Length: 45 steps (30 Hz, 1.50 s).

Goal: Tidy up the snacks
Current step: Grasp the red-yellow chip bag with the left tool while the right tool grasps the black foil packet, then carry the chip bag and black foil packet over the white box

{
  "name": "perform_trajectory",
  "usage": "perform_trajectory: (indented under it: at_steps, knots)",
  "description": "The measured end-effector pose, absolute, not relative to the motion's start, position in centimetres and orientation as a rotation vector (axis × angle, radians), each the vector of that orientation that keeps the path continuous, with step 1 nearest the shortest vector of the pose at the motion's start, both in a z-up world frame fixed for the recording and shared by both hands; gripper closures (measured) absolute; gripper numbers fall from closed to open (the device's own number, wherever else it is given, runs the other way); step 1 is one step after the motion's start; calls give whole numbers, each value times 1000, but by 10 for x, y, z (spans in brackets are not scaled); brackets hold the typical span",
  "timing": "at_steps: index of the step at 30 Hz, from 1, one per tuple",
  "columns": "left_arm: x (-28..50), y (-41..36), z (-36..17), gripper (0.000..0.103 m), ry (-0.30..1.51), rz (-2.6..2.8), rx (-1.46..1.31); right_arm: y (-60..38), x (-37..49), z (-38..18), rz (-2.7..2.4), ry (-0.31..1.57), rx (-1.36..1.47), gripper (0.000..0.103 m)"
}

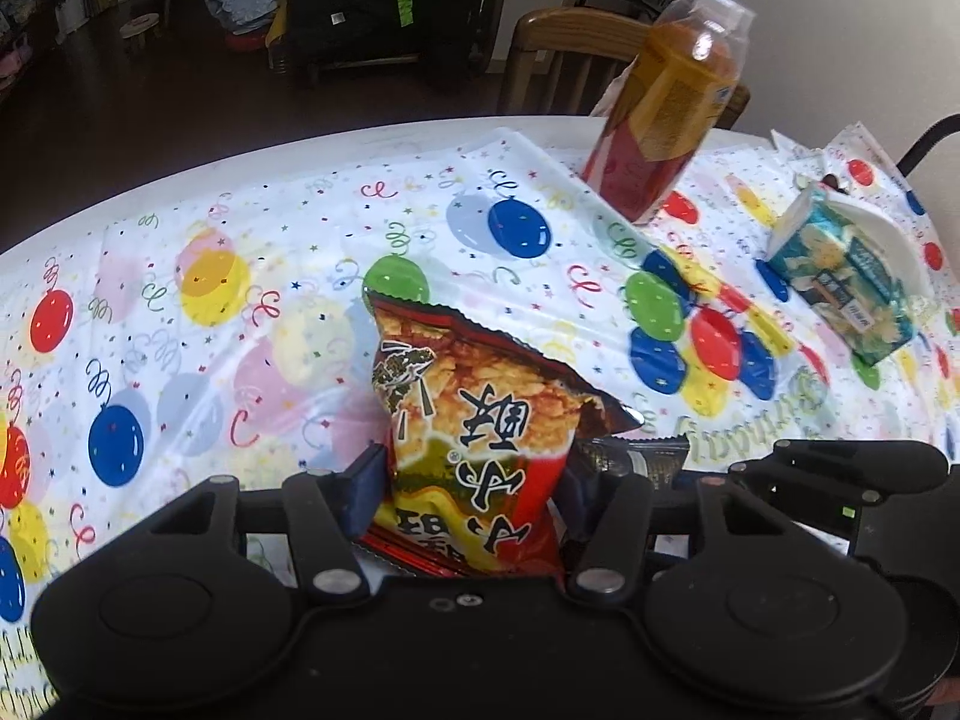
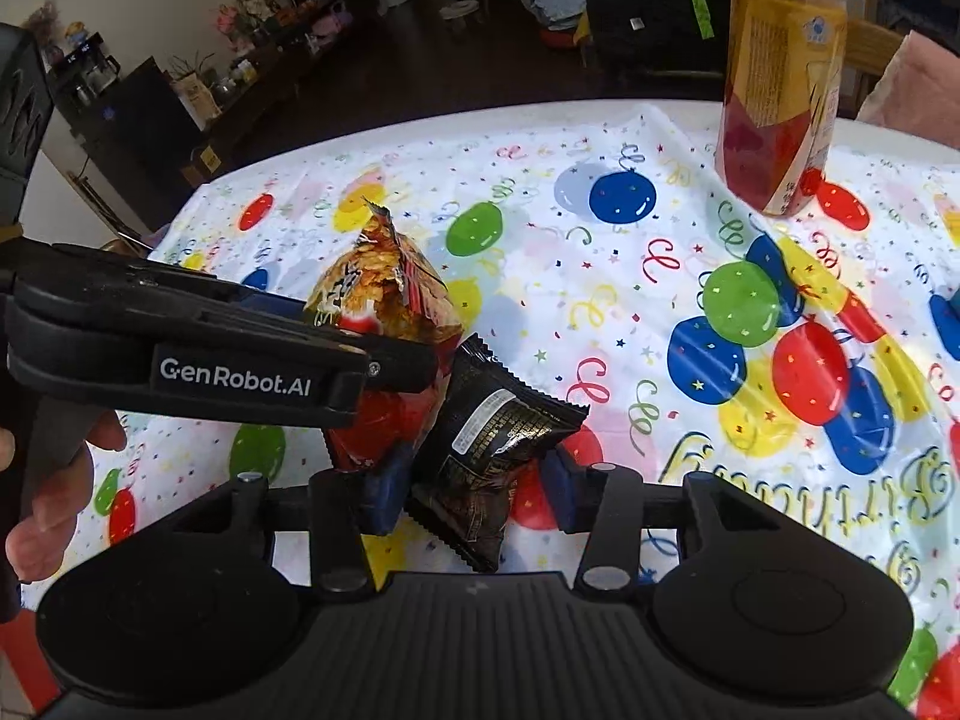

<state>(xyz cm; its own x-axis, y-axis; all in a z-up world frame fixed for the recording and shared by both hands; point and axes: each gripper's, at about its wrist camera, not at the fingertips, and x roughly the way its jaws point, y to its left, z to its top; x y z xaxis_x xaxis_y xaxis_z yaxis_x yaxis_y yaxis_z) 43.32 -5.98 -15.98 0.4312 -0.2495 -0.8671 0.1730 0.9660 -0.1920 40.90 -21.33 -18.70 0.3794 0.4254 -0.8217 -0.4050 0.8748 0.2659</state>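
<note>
A red and orange snack bag [image 1: 480,420] stands upright between the blue pads of my left gripper [image 1: 474,483], which is shut on its lower half. In the right wrist view the same bag [image 2: 384,282] is seen from the side, with the left gripper [image 2: 390,360] coming in from the left. A black snack packet [image 2: 498,450] with gold print hangs tilted between the blue pads of my right gripper [image 2: 474,492], which is shut on it, right beside the red bag. Its edge [image 1: 642,459] shows in the left wrist view, with the right gripper [image 1: 840,474] behind it.
The table wears a balloon-print cloth [image 1: 240,300]. A tall bottle [image 1: 666,102] of orange drink stands at the far edge. To its right a teal snack box [image 1: 846,282] leans on something white. A wooden chair [image 1: 558,42] stands behind the table. A person's hand [image 2: 48,480] holds the left gripper's handle.
</note>
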Motion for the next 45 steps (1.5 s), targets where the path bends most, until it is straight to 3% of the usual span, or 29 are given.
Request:
perform_trajectory:
  at_steps: [26,45]
  knots:
    - [289,-30,-56,48,1040,-232,-77,-241,278,-68,563,956,-42,58]
    - [166,-5,-34,48,1027,-274,-63,-222,166,-52,562,971,-46,58]
